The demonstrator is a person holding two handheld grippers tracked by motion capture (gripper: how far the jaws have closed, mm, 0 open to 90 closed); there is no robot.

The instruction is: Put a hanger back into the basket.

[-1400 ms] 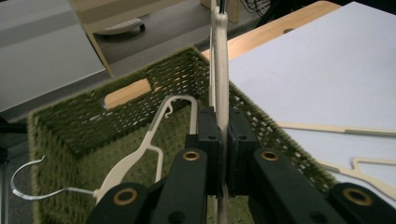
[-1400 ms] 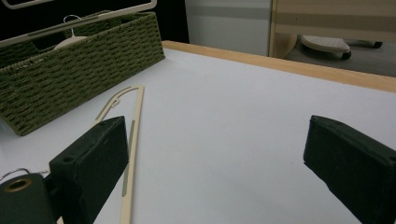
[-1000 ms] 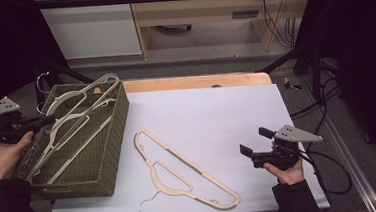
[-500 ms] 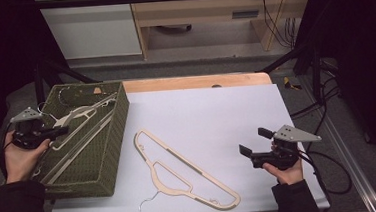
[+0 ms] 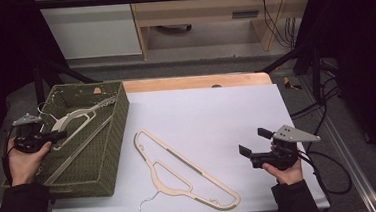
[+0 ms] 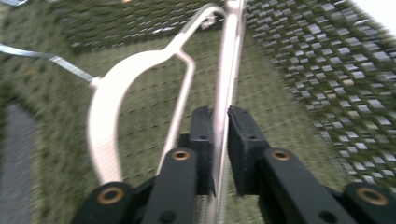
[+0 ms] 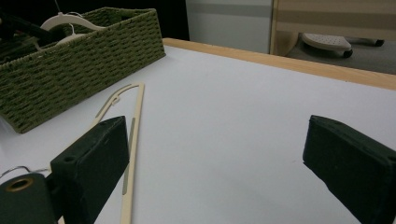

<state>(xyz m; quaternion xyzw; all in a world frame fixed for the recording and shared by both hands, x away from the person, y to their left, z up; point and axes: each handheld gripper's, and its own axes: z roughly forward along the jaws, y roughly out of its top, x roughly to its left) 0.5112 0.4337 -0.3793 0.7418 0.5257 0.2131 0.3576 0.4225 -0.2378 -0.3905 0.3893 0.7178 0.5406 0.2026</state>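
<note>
A cream hanger (image 5: 76, 116) lies tilted inside the green woven basket (image 5: 113, 156) at the table's left. My left gripper (image 5: 60, 136) reaches into the basket at the hanger's lower bar. In the left gripper view the thin bar (image 6: 223, 70) runs between the jaws of my left gripper (image 6: 220, 116). The jaws have just been opening and stand a little apart around the bar. A second cream hanger (image 5: 180, 169) lies flat on the white table. My right gripper (image 5: 253, 140) hovers open and empty to its right, and that hanger (image 7: 133, 130) lies past the left jaw of my right gripper (image 7: 215, 140).
The basket's woven wall (image 7: 84, 56) rises at the left in the right gripper view. A wooden strip (image 5: 194, 82) borders the table's far edge. Cables (image 5: 327, 116) hang off the right side. A white cabinet (image 5: 90, 27) stands on the floor beyond the table.
My left gripper has come down and inward, lowering the hanger into the basket, and its jaws have parted slightly. The right gripper and the hanger on the table have stayed put.
</note>
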